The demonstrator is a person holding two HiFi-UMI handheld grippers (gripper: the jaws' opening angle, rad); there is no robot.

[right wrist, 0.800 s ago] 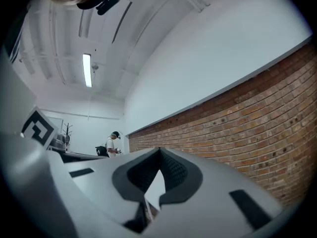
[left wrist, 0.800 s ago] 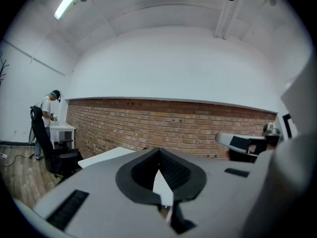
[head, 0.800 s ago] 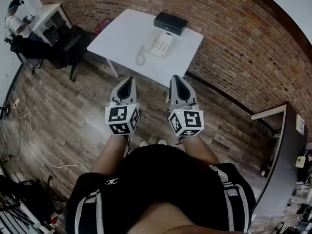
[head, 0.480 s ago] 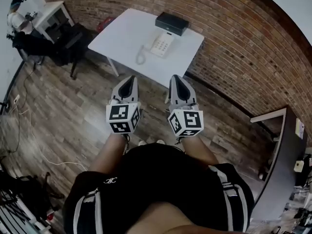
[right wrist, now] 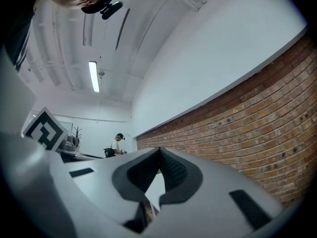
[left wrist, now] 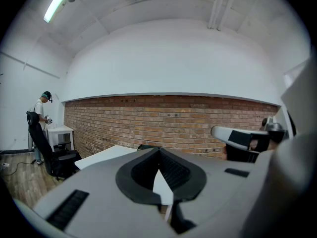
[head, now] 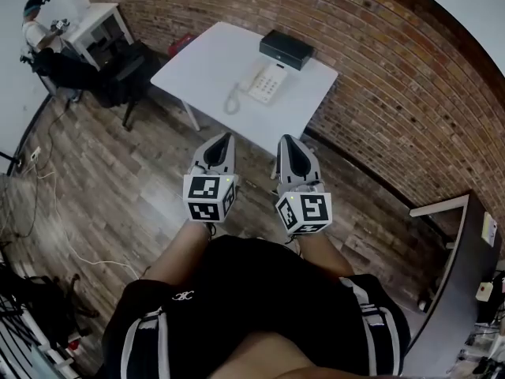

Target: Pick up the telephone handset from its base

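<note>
A white telephone (head: 264,83) lies on a white table (head: 207,63) ahead of me, with its handset (head: 254,78) resting on the base's left side and a coiled cord (head: 231,99) trailing off it. My left gripper (head: 226,136) and right gripper (head: 285,139) are held side by side close to my body, over the wooden floor and well short of the table. Both are shut with nothing in them. In the left gripper view the jaws (left wrist: 159,150) meet at their tips, with the table edge (left wrist: 104,155) beyond. The right gripper view shows its jaws (right wrist: 159,150) closed too, against the brick wall.
A black box (head: 286,48) sits at the table's far edge by the brick wall (head: 379,93). To the left stand a black office chair (head: 118,73) and a small white desk (head: 99,22) with a person (head: 35,30) at it. A dark counter (head: 465,243) runs along the right.
The table and telephone have slid a little lower and to the right in the head view. Both grippers stay side by side and shut.
</note>
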